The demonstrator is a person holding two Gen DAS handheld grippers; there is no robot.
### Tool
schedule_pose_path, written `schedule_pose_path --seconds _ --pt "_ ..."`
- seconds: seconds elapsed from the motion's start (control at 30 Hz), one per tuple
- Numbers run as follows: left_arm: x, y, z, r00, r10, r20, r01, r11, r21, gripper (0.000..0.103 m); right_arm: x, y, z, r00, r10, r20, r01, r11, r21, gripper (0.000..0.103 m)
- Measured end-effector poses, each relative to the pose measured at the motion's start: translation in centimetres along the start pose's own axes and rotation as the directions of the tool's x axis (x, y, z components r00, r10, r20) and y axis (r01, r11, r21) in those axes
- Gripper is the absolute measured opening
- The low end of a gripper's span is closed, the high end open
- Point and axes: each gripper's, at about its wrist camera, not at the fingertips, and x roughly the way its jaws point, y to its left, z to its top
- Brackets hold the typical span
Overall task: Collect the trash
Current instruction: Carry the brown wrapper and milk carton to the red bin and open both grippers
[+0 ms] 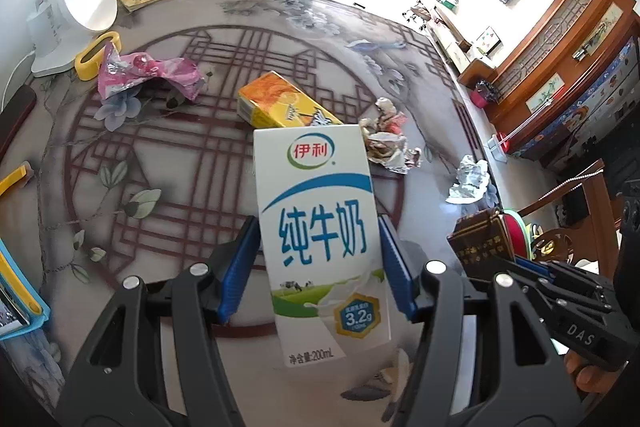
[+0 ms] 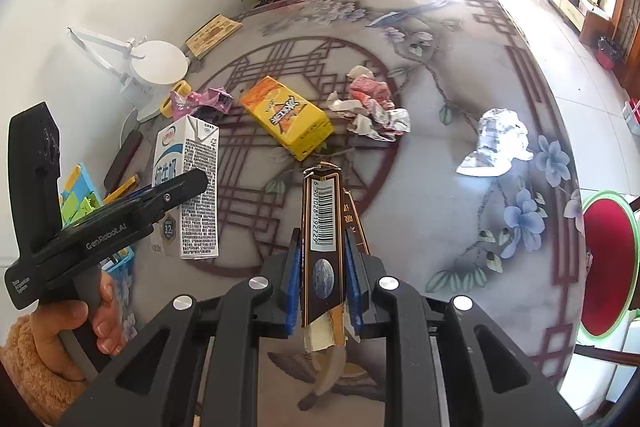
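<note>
Left gripper (image 1: pixel 320 267) was clamped on the white milk carton (image 1: pixel 320 243) at frame centre, lifted clear of the table (image 1: pixel 180 155), likely for binning. Right gripper (image 2: pixel 323 279) was squeezed tight on a flattened dark box (image 2: pixel 324 227), lower centre. Orange carton (image 2: pixel 288 117), crumpled wrappers (image 2: pixel 372 107) and foil (image 2: pixel 498 143) lay uncollected mid-frame.

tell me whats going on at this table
A person is clearing trash off a patterned table, one tool in each hand. The left tool grips a white milk carton; the right tool is clamped on a flattened brown box. Both are held above the tabletop. An orange carton, crumpled wrappers, a pink wrapper and a silvery wrapper are on the table.
</note>
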Motion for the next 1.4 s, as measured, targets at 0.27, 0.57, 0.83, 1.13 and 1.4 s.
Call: schedule_pose_path --seconds 0.27,0.57,0.83,1.13,1.4 --pt "0.0 -2.4 -0.6 1.000 0.006 0.008 -0.006 1.000 0.004 0.057 -1.0 -2.3 -0.3 1.000 0.014 0.004 -0.014 1.000 0.002 0.019" --pt "0.7 -5.2 -1.4 1.000 0.012 -0.005 -0.012 0.999 0.035 0.057 -1.7 -4.7 -1.1 1.000 0.024 0.003 -0.024 0.999 0.026 0.019" --pt "1.6 -7.8 -1.9 1.000 0.008 -0.020 -0.007 0.998 0.067 0.057 -2.6 -7.4 -1.8 1.000 0.028 0.010 -0.029 0.998 0.058 0.019" --pt "2.7 -11.8 -1.8 0.999 -0.002 -0.032 0.005 0.993 0.121 0.056 -4.3 -11.1 -1.8 0.999 0.023 0.048 -0.028 0.993 0.111 0.019" --pt "3.4 -16.4 -1.8 0.999 -0.027 -0.030 0.033 0.980 0.195 0.056 -5.9 -17.0 -3.0 0.998 -0.017 0.063 0.004 0.979 0.204 0.019"
